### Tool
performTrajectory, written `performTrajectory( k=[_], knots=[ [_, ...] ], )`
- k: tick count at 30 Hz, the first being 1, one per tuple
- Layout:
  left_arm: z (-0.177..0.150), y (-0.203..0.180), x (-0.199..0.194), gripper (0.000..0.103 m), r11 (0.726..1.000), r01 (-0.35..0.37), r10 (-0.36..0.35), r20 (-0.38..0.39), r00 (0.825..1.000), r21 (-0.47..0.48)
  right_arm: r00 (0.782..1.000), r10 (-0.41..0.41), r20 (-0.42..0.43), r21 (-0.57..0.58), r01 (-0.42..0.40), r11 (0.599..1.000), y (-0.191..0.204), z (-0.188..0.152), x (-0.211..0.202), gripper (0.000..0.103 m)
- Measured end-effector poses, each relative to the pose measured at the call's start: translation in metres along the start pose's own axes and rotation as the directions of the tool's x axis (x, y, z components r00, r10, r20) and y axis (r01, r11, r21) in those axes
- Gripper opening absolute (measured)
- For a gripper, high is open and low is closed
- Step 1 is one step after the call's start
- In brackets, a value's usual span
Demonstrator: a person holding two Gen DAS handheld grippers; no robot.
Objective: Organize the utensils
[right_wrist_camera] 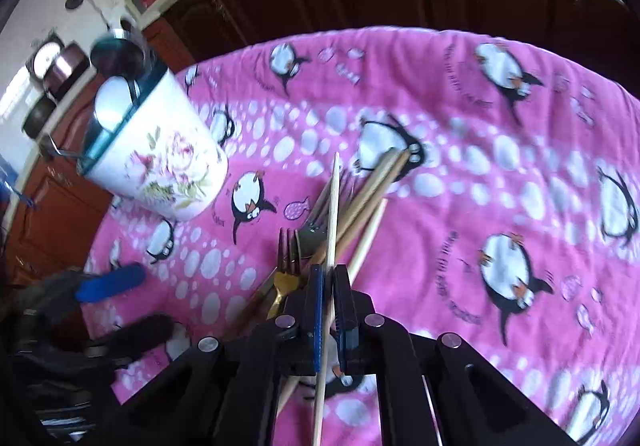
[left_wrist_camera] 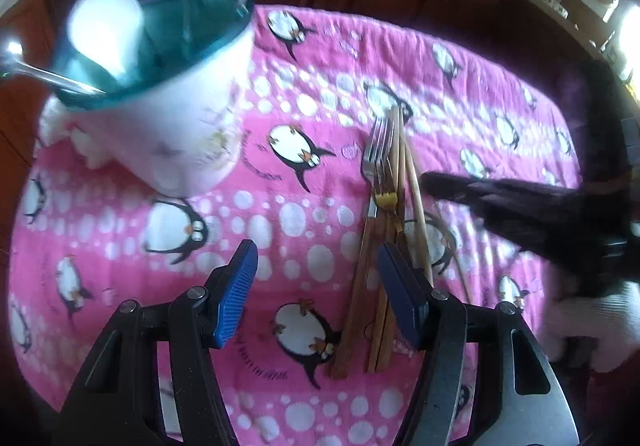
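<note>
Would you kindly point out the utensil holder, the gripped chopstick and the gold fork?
utensil holder (right_wrist_camera: 160, 170): right wrist view, flowered white side.
chopstick (right_wrist_camera: 333, 214): right wrist view, shaft above the pads.
gold fork (right_wrist_camera: 289, 252): right wrist view, tines.

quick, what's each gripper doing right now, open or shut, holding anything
Left gripper: open, holding nothing, above the pink penguin-print cloth.
Right gripper: shut on a thin pale wooden chopstick.

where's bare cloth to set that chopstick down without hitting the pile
Bare cloth lies right of the utensil pile, out to the table edge. A narrower strip runs between the pile and the holder. The pile itself is crowded with forks and chopsticks.
</note>
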State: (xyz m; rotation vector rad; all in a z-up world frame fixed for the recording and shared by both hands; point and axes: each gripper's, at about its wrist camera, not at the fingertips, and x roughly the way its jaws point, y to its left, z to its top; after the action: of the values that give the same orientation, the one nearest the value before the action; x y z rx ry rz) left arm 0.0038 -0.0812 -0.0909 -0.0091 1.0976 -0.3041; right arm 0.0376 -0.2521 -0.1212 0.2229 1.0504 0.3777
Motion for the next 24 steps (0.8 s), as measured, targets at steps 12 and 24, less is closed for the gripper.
performTrajectory(
  k=[12,24],
  knots=[
    [0.014,-0.024,0.043,0.008,0.998,0.033,-0.03,-0.05,0.998,0.062,1.0,-0.009,0.009,0.133,0.008,0.991,-0.051,-0.02,-0.029,0.004],
    [-0.032,0.009,0.008,0.006,0.999,0.032,-0.033,-0.091,0.995,-0.017,0.999,0.01,-0.043,0.11,-0.005,0.994,-0.031,-0.04,-0.025,0.004]
  ],
)
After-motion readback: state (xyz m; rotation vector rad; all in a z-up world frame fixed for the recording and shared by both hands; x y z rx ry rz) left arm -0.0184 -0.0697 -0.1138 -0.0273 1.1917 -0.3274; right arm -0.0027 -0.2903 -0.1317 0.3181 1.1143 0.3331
